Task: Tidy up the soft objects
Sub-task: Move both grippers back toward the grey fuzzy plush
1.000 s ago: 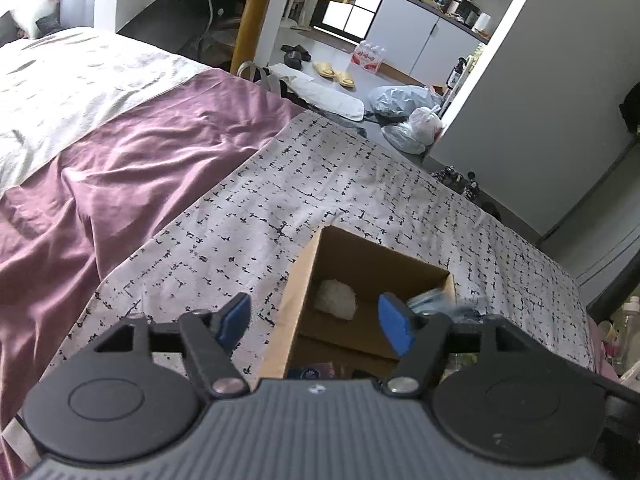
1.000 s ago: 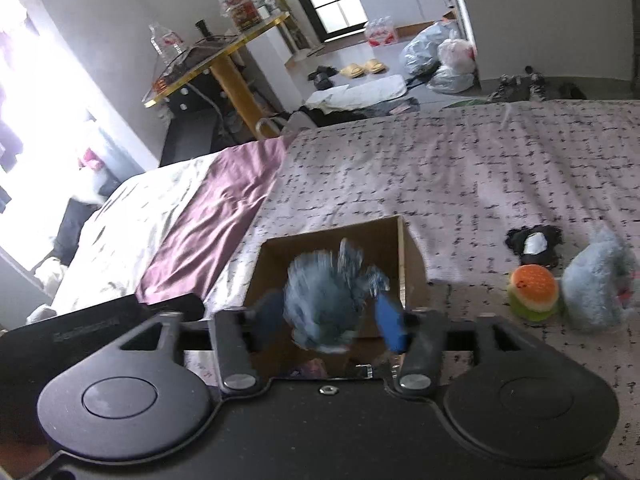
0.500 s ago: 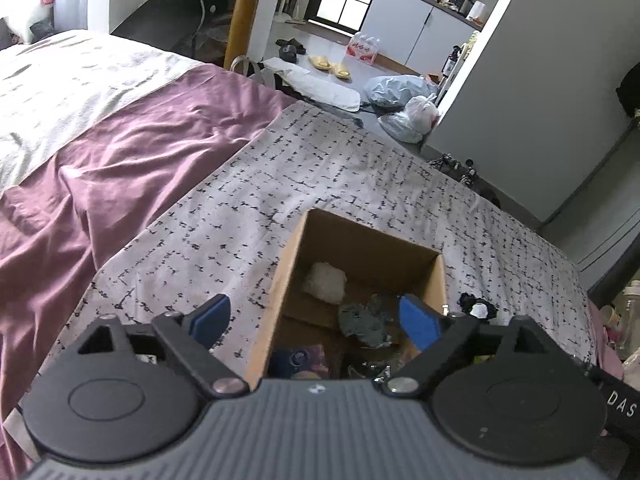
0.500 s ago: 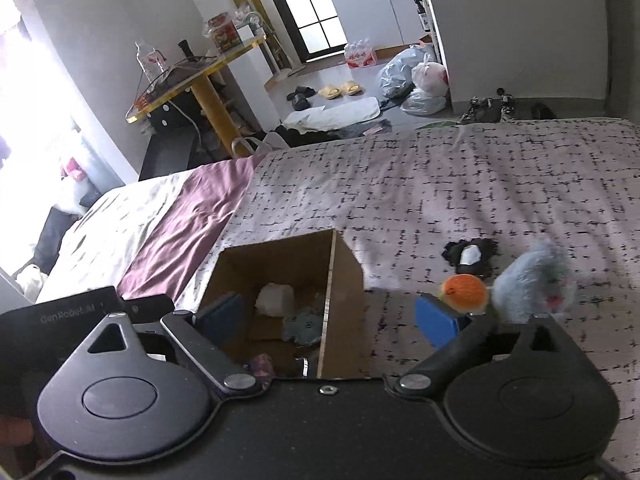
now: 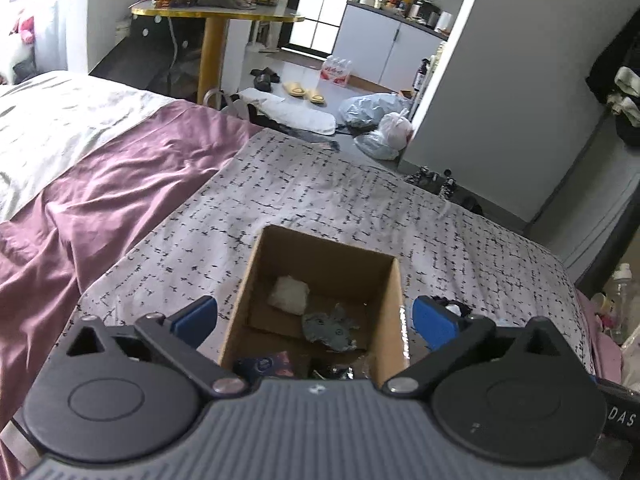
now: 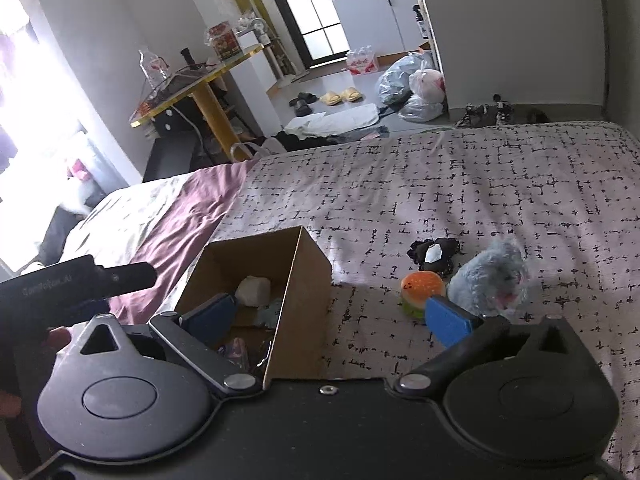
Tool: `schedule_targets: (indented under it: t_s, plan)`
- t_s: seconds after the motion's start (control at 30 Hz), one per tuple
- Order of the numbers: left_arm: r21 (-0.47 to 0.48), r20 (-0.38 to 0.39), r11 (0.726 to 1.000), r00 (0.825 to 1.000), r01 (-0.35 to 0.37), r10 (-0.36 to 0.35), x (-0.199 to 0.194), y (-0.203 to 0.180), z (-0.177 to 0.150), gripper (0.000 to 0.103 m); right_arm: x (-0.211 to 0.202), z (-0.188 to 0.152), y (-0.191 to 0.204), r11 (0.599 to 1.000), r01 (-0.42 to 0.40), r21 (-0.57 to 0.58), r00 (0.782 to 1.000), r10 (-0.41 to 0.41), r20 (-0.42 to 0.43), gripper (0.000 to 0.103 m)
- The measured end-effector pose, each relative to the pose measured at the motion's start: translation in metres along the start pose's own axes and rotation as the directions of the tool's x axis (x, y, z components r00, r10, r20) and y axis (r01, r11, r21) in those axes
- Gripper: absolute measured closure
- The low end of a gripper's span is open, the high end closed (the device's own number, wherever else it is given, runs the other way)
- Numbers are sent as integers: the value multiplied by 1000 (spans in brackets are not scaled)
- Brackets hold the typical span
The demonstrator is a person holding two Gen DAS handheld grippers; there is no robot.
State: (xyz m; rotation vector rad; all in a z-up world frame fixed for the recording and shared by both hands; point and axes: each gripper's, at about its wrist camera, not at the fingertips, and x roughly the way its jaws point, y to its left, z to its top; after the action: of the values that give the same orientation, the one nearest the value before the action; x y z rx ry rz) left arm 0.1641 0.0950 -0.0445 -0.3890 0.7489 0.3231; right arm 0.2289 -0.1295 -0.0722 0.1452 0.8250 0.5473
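An open cardboard box stands on the patterned bedspread. Inside lie a white soft lump, a grey plush toy and dark items at the near end. My left gripper is open and empty, its fingers straddling the box. My right gripper is open and empty, over the box's right wall. Right of the box on the bed lie an orange burger plush, a fluffy grey-blue plush and a black and white plush.
A purple sheet covers the bed to the left. Beyond the bed's foot are a yellow-legged table, slippers and plastic bags on the floor. A white wall stands at the right.
My right gripper opened and dropped the grey plush toy into the box, then swung right toward the toys on the bed. My left gripper opened wider.
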Motion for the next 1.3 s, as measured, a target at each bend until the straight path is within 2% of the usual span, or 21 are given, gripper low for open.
schedule_targets:
  t_s: [0.23,0.47,0.57,0.7,1.07,1.3]
  plan:
    - [23,-16,999,999,32,-31,-5,-18,-6,0,-12,0,-19,1000,2,6,1000,-2,3,0]
    - [51,-8,998,1000,30,-30,-9,-36,-11,0,-24,4,-40,1000,22,12,1000,-23,10,0]
    - [71,21,997,1000,1,-2,-12,-44,-13,0,-28,6,-48,999,27,16,1000,-28,6,0]
    - [74,0,997,1000,17,-17,-10,-53,-14,0,-33,9,-58,1000,28,14,1000,-28,-1,0]
    - [96,-14,995,999,-31,33,-6,-81,-24,0,-40,7,-103,993,26,113,1000,-27,15,0]
    - [125,-30,992,999,-31,35,2,-100,-38,0,-39,0,-131,982,29,186,999,-31,12,0]
